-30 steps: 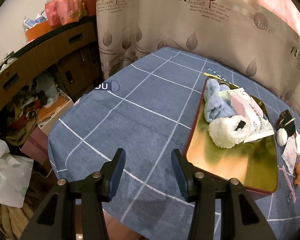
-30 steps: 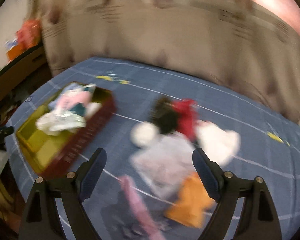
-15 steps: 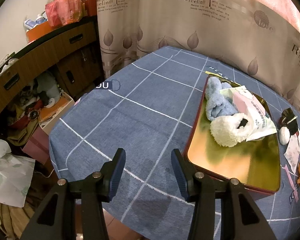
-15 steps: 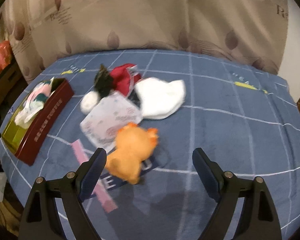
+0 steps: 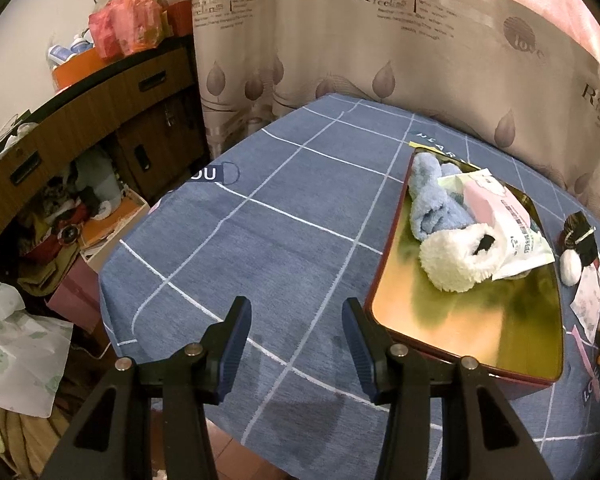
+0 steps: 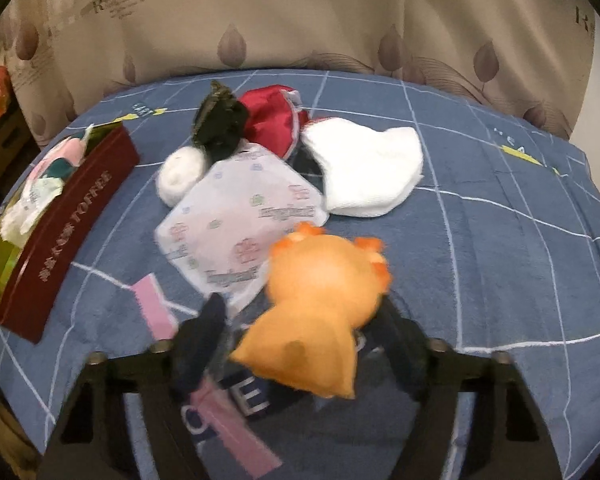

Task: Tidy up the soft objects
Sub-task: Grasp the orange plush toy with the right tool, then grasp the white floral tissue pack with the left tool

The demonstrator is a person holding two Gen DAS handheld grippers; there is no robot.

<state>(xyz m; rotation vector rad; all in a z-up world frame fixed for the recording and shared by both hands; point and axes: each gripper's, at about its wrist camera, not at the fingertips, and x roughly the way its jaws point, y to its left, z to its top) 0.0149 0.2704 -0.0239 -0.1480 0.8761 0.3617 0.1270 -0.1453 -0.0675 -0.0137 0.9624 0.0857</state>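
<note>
Two claws over the bench, one closing round an orange plush

Two fingers of the right claw stand either side of the orange plush toy, which lies on the blue checked cloth between them. The jaws have just been closing, yet the picture is blurred and I cannot tell whether the pads press on the toy. Just beyond the toy lies a white printed packet, its near corner tucked under the plush. Past that sit a white pompom, a dark bundle, a red cloth and a white folded cloth, all close together. A pink strip lies beside the left finger. Off to the left stands the dark red tin.

Over at the near edge of the bench, the left claw hangs with its jaws well apart and nothing between them, above bare cloth. To its right is the tin's gold inside, holding a blue towel, a white fluffy slipper and a pink and white pouch at its far end. A leaf-print curtain hangs behind the bench.
</note>
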